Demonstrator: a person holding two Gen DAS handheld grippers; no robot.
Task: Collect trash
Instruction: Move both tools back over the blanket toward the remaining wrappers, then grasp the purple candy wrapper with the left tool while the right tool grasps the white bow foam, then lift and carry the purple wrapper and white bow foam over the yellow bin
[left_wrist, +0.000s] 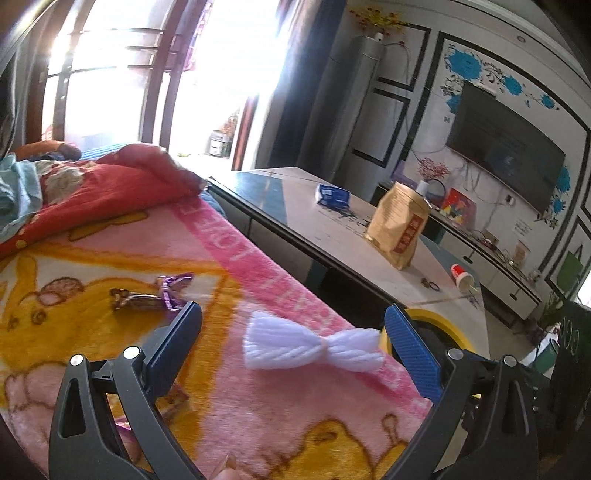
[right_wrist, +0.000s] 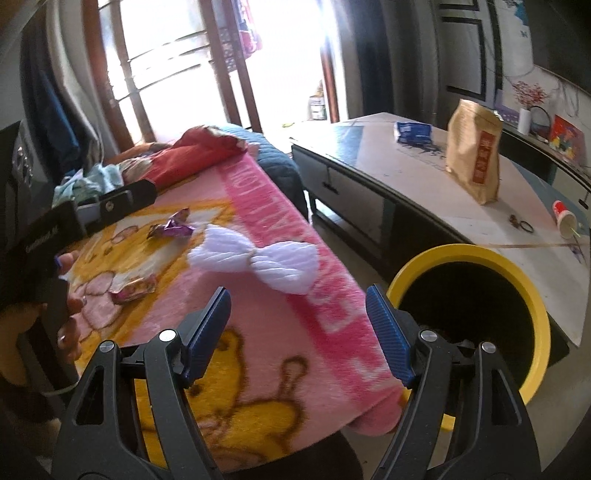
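Over the blanket (right_wrist: 258, 369), both your hand-held grippers, left (left_wrist: 291, 317) and right (right_wrist: 297, 299), stand apart and empty. Just ahead lies a white bow (right_wrist: 255, 260). Beyond it, wrappers (right_wrist: 171, 229) lie on the blanket. Beside the bed stands a yellow-rimmed bin (right_wrist: 532, 291); farther off, a bag (right_wrist: 474, 151) stands on the table (right_wrist: 388, 162).

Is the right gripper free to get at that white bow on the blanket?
Probably yes. The right gripper is open and empty, and the white bow lies flat on the blanket just ahead of it, with nothing between them.
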